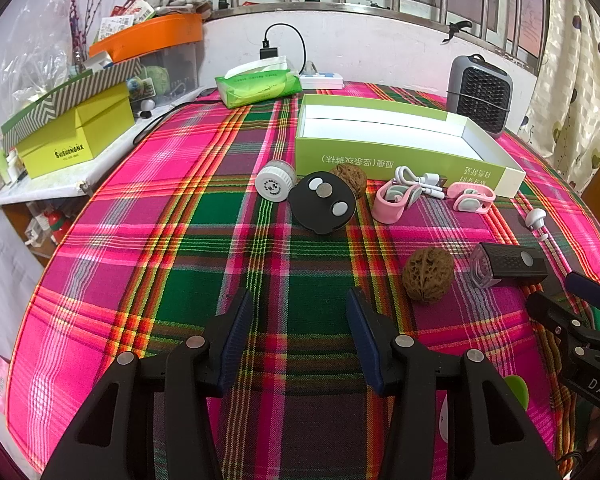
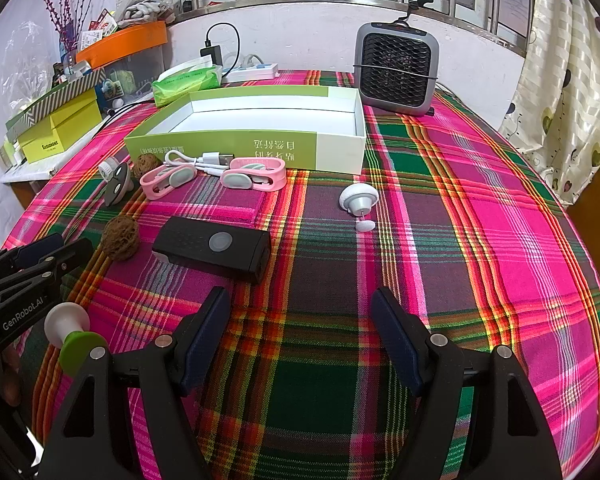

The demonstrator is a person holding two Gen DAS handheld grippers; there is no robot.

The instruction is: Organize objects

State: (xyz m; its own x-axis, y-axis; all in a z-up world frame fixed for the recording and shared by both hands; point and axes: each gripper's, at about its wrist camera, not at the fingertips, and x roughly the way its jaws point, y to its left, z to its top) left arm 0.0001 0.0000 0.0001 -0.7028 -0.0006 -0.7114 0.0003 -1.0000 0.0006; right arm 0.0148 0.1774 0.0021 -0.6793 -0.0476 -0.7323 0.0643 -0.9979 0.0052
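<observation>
Both grippers, left [image 1: 296, 336] and right [image 2: 300, 332], hang spread and empty above the plaid tablecloth [image 2: 500, 240]. The shallow green-and-white cardboard box [image 2: 340, 148] sits empty; items lie loose before it. Risk: the wrinkled brown walnut [image 2: 121, 237] may roll if nudged beside the black rectangular bike light [image 2: 214, 248].

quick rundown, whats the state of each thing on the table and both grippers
green box: open, empty
black light: lying flat
near walnut: loose on cloth
pink clips: outside box
heater: upright
left gripper: open, empty
right gripper: open, empty
</observation>
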